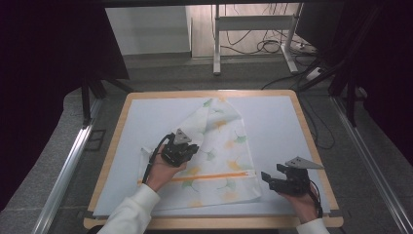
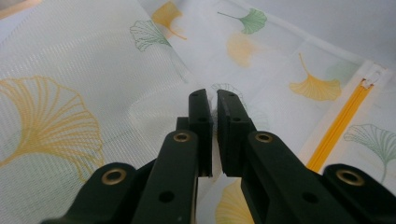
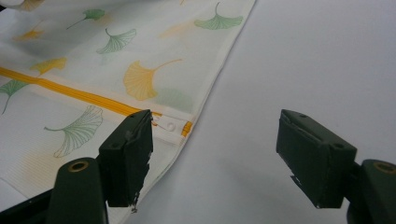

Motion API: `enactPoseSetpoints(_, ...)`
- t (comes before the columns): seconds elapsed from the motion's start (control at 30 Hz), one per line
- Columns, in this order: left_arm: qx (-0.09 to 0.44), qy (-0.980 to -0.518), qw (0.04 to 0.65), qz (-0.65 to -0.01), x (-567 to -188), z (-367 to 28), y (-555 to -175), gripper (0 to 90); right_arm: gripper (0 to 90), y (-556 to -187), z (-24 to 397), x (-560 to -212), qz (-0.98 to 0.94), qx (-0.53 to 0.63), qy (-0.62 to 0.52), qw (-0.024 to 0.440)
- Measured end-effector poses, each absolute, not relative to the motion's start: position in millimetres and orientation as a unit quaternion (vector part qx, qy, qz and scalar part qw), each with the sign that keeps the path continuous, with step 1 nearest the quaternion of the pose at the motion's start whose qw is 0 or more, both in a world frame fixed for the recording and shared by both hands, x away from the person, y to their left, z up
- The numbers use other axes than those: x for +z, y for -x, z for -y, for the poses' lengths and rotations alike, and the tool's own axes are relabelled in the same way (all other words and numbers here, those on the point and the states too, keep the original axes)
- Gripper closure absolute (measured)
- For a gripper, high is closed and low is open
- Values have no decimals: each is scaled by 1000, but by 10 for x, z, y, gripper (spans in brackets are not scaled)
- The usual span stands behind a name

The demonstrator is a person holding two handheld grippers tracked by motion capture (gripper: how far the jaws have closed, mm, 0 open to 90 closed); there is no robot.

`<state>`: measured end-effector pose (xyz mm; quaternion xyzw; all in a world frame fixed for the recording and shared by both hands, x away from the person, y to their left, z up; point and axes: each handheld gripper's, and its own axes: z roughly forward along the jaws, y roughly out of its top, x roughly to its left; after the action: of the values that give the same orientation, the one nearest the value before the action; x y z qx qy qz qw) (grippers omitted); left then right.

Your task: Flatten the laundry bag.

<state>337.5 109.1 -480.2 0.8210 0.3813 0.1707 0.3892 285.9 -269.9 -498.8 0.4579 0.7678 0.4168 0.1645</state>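
The bag (image 1: 221,156) lay half folded, one corner carried over by the left gripper (image 2: 215,109), clamped on mesh; the right gripper (image 3: 215,158) gaped empty beside the zip (image 3: 93,100); more folding remained

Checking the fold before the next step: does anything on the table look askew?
Yes: the mesh bag lies unevenly, its upper-left part folded over diagonally toward the top, so it tapers. The left tongs pinch that fold.

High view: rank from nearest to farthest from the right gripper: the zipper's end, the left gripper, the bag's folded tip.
From the right gripper:
1. zipper's end, just to its left.
2. left gripper, farther left, over the mesh bag.
3. folded tip, toward the table's far edge.
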Motion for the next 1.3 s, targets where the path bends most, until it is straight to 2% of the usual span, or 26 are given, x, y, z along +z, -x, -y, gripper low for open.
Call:
enactPoseSetpoints(0.7, 188, -816, 380, -392, -4744, -1262, -3522, 863, 273, -2858, 2683, -4993, -771, 416, -455, 160)
enactPoseSetpoints(1.3, 205, -799, 378, -419, -4691, -1574, -3743, 866, 272, -2859, 2684, -4994, -769, 416, -460, 155)
